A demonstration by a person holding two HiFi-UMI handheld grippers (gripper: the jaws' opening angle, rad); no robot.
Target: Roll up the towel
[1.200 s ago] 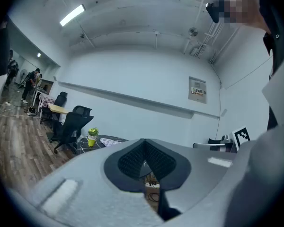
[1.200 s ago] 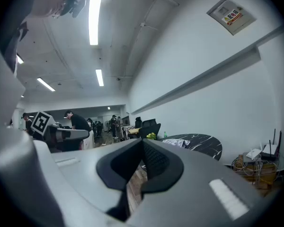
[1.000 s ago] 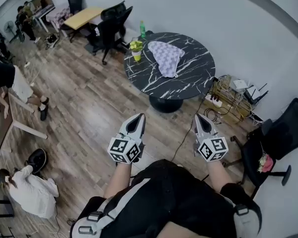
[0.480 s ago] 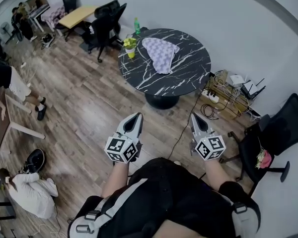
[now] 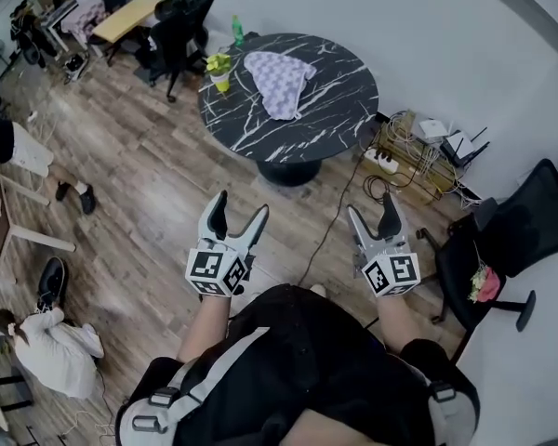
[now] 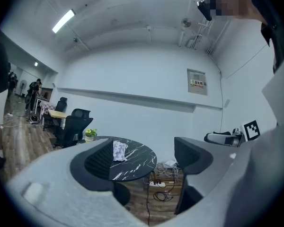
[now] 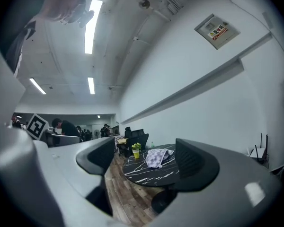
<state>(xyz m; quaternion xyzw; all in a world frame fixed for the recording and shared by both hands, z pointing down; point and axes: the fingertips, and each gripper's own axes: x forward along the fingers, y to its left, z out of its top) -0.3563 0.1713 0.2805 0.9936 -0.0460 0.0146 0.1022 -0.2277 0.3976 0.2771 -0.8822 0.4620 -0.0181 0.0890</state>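
A big round black bench [image 5: 339,119] stands on the wooden floor [image 5: 139,184], well apart from the person. The towel [image 5: 277,80] lies on it in a loose heap, near a little plant [image 5: 219,65]. It is not rolled at all yet.

The left gripper [image 5: 240,207] and the right gripper [image 5: 372,208] are held out level over the floor, far from the towel. Their fingers [image 5: 217,219] have just been opening and stand wide apart, with nothing between them.

I think this is the walk-up step. Next the person must get close to the bench, then lay the towel flat.
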